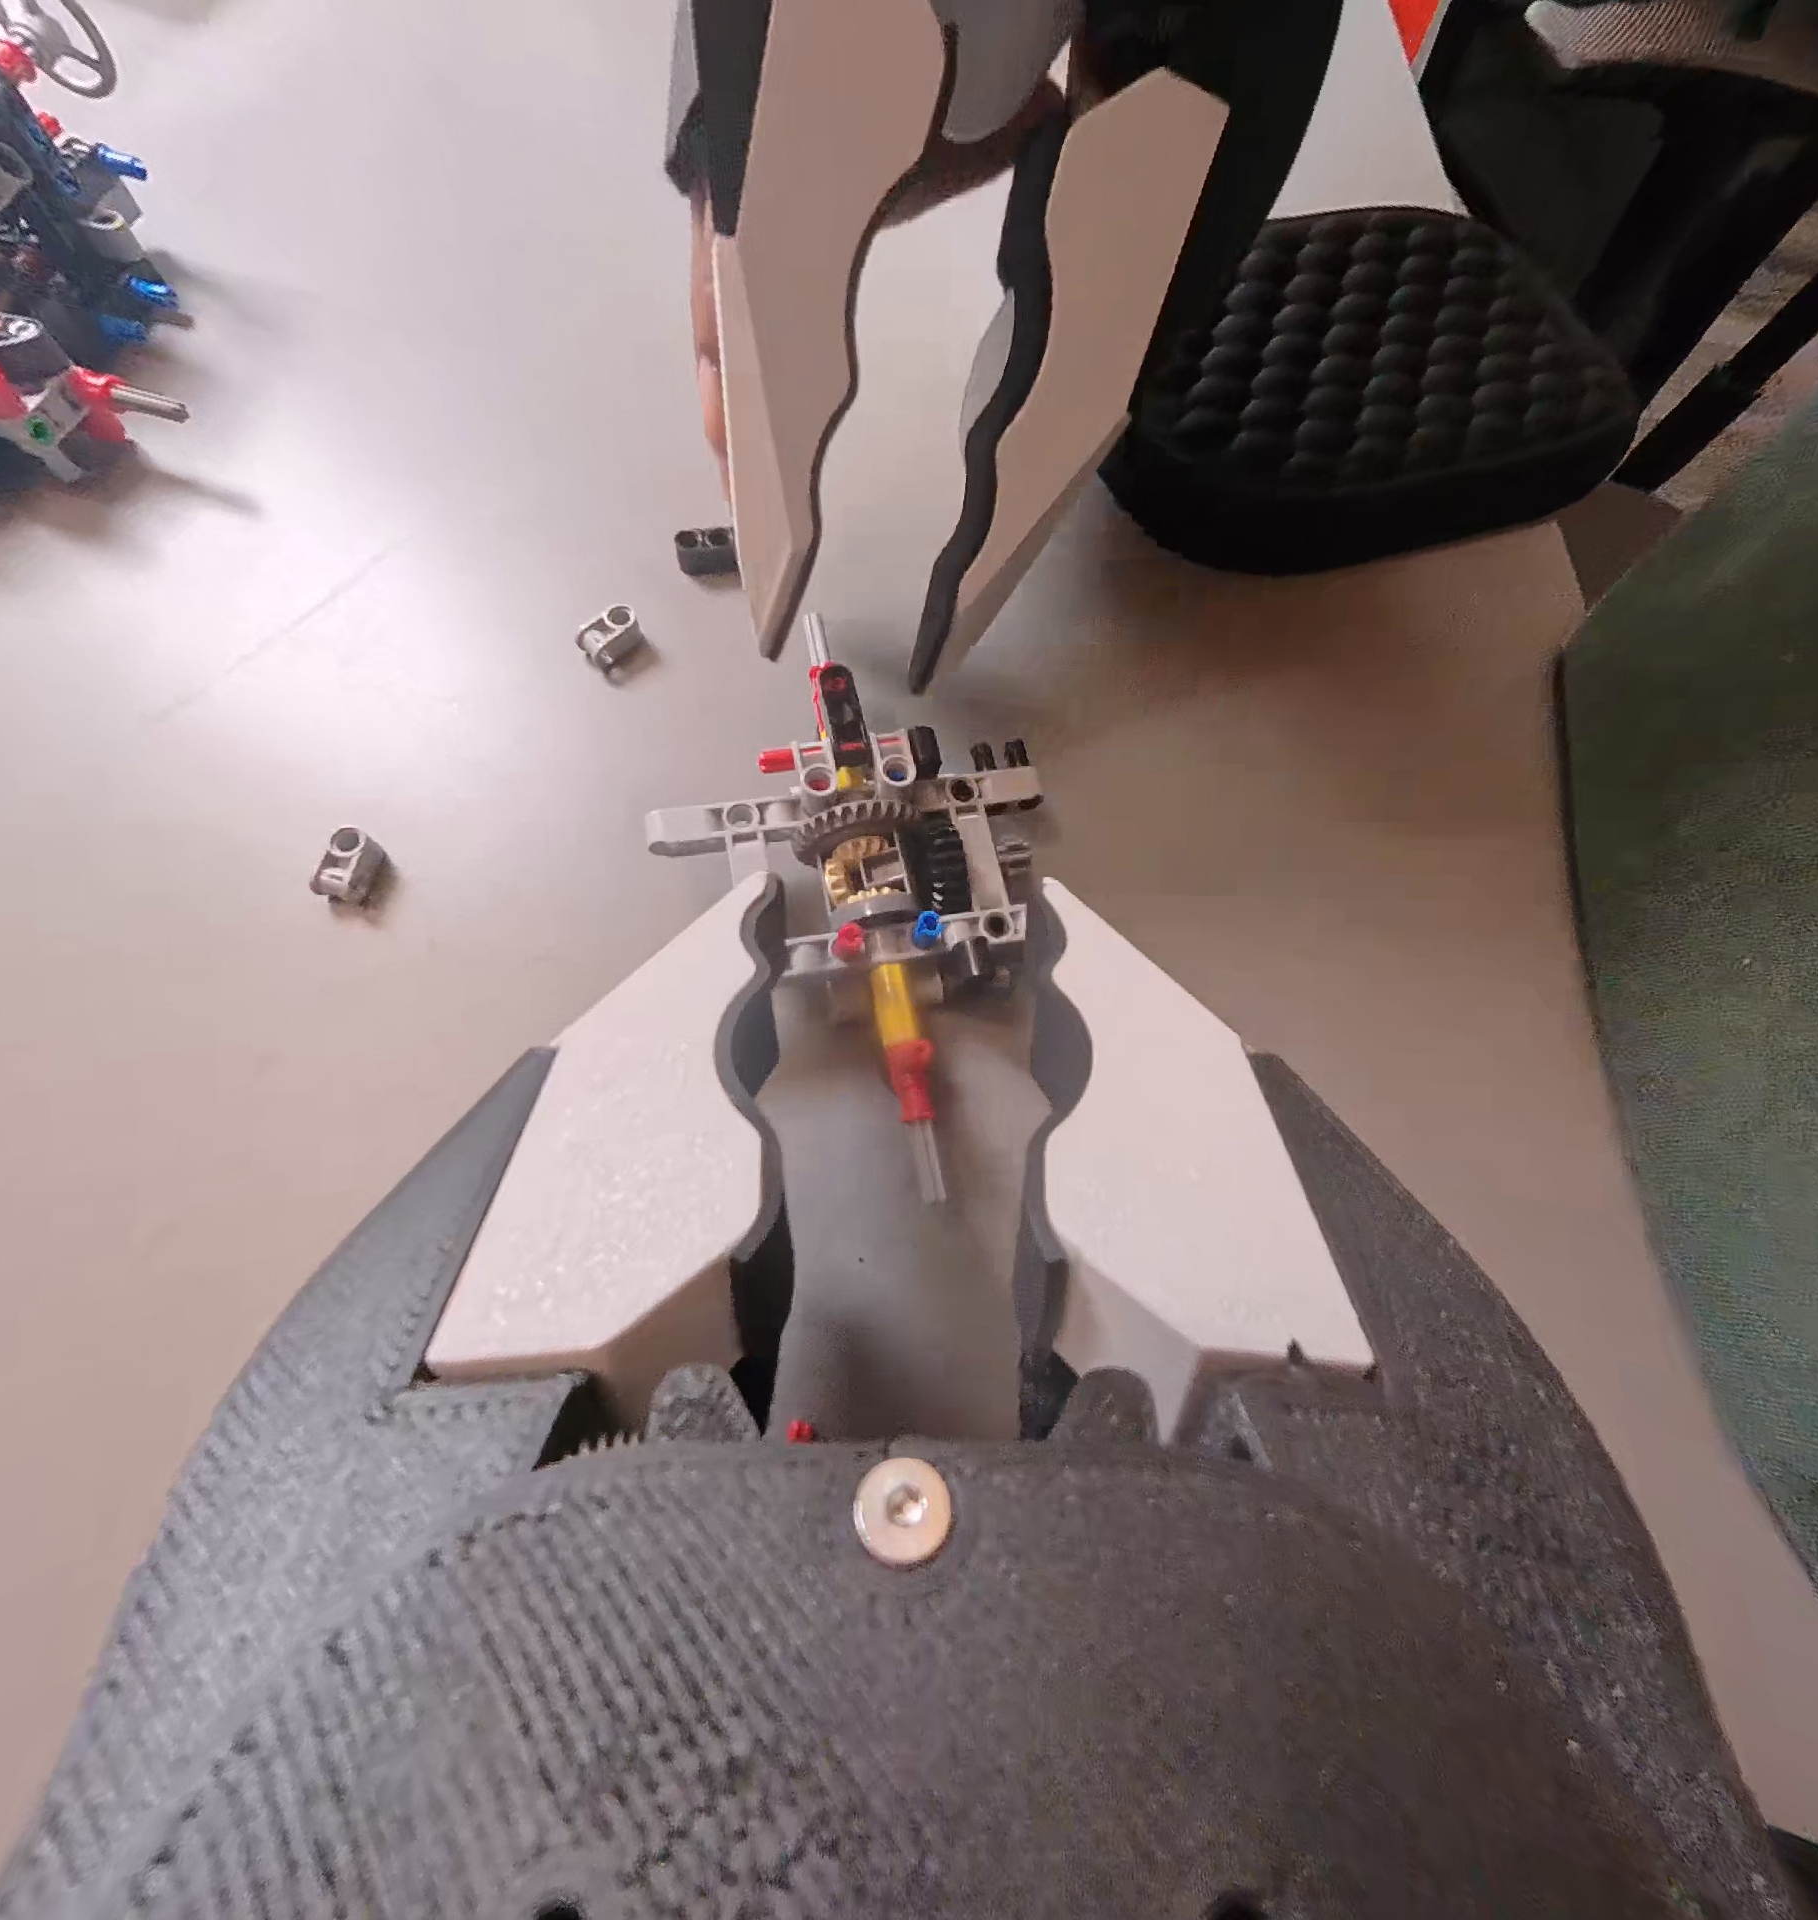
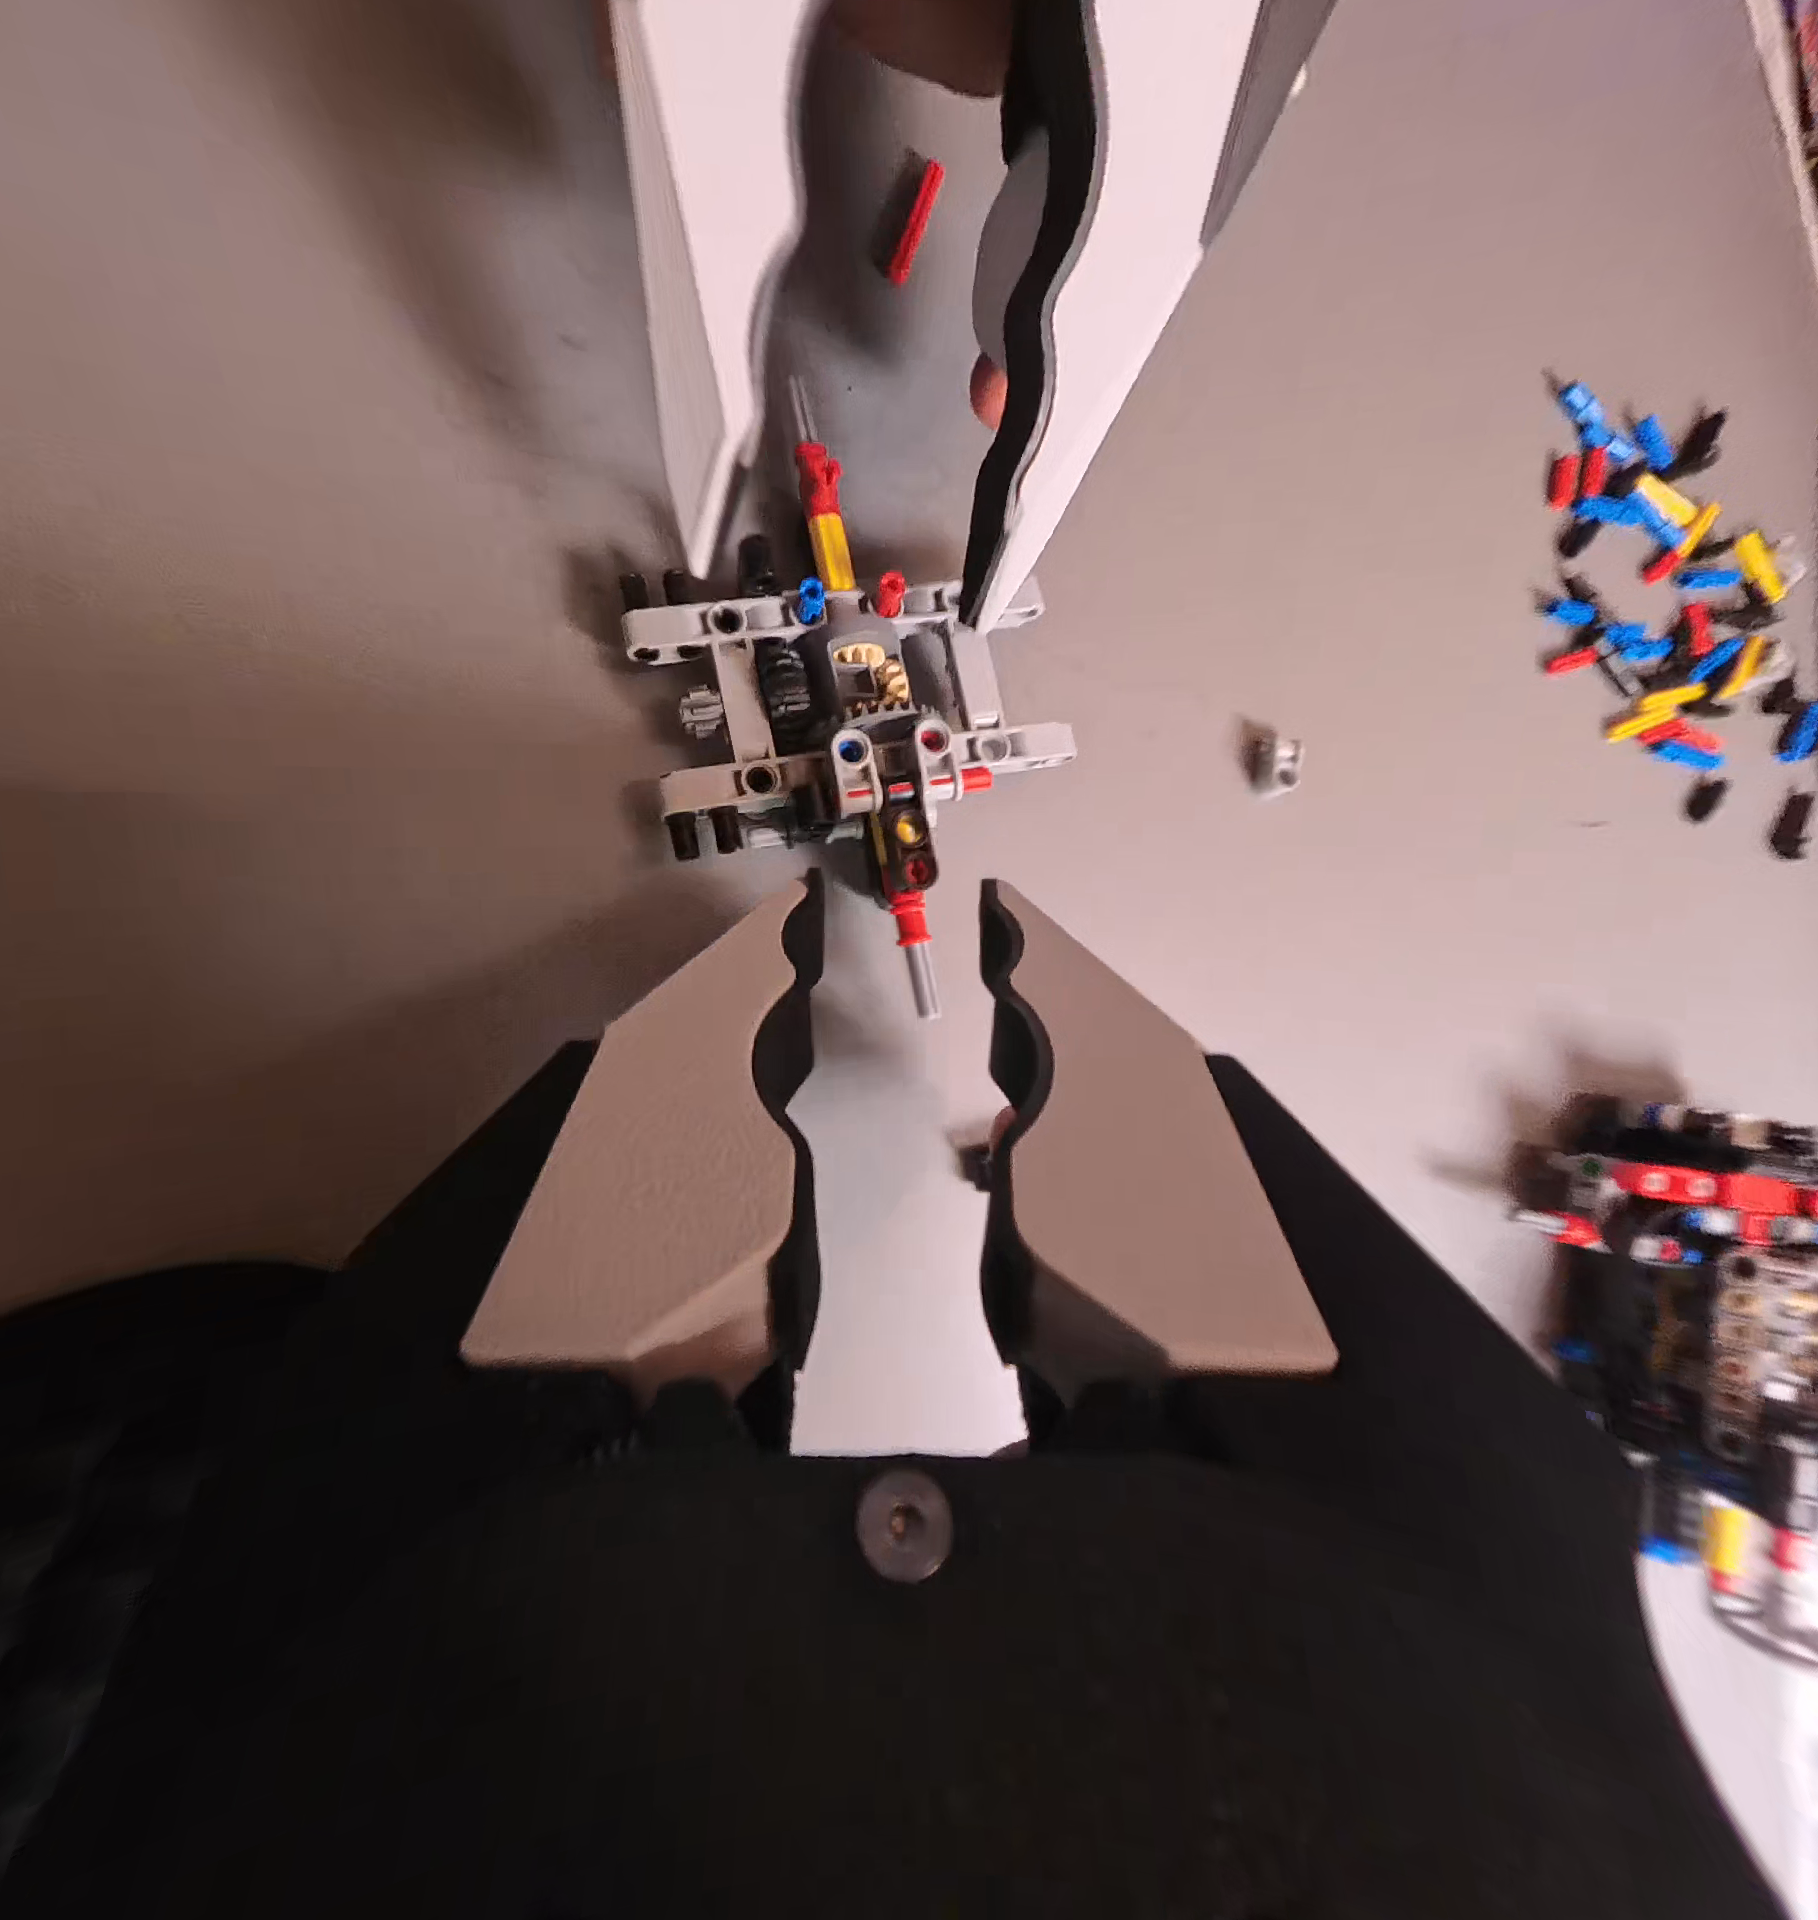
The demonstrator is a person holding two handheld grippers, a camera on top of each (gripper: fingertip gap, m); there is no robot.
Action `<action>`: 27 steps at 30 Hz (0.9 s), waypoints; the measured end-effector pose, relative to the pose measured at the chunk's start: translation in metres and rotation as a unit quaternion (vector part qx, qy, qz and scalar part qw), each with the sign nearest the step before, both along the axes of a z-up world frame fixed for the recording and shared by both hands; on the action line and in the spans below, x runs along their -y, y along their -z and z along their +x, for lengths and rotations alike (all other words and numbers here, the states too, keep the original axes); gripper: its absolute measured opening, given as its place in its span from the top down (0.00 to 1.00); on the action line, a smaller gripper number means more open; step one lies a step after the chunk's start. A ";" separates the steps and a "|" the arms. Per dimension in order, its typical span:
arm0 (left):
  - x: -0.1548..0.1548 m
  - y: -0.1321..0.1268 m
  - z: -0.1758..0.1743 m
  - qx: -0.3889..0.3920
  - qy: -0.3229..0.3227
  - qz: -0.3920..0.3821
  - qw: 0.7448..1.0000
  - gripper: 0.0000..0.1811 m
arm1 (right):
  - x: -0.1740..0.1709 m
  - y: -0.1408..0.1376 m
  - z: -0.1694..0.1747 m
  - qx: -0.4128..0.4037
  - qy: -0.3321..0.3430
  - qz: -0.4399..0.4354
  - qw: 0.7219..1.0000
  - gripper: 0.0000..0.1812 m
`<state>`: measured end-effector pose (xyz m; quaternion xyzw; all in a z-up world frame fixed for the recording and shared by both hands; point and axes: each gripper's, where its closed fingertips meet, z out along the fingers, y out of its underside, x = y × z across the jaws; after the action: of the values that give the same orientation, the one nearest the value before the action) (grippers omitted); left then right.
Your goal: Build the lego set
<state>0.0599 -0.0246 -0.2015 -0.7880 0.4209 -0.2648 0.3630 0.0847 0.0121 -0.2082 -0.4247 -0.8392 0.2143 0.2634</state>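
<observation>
I see one gear assembly (image 1: 863, 873) on the table (image 1: 365, 623), my left gripper (image 1: 910, 904) spread around its near end, right gripper (image 2: 894, 894) spread, two grey connectors (image 1: 349, 862) nearby.

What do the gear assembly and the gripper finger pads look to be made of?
Gear assembly: hard moulded plastic, glossy, with crisp edges and saturated colours. Finger pads of the left gripper: likely matte 3D-printed plastic, faintly grainy; the dark wavy inner lining could be rubber or foam.
</observation>
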 end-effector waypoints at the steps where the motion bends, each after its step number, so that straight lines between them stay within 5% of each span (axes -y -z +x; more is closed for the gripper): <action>1: 0.001 0.002 0.001 -0.007 0.000 0.001 1.000 0.73 | -0.001 0.005 -0.001 -0.004 0.006 -0.009 1.000 0.85; 9: 0.012 0.004 0.013 -0.055 -0.002 0.048 0.997 0.62 | 0.011 0.008 -0.002 0.058 0.028 -0.148 0.987 0.97; 15: 0.015 0.002 0.011 -0.117 -0.003 0.143 0.983 0.64 | 0.035 -0.017 0.003 0.147 0.108 -0.375 0.909 0.97; 20: 0.018 -0.002 0.009 -0.125 -0.010 0.167 0.978 0.75 | 0.048 -0.032 -0.001 0.134 0.158 -0.483 0.850 0.97; 23: 0.020 -0.015 0.010 -0.074 -0.007 0.188 0.979 0.86 | 0.049 -0.046 -0.001 0.076 0.141 -0.483 0.861 0.95; 27: 0.027 -0.030 0.010 0.011 0.010 0.176 0.984 0.89 | 0.043 -0.063 0.002 -0.048 0.078 -0.341 0.936 0.82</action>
<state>0.0702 -0.0513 -0.1719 -0.7046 0.4645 -0.1990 0.4981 0.0870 -0.0308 -0.1455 -0.5422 -0.6663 0.4867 0.1588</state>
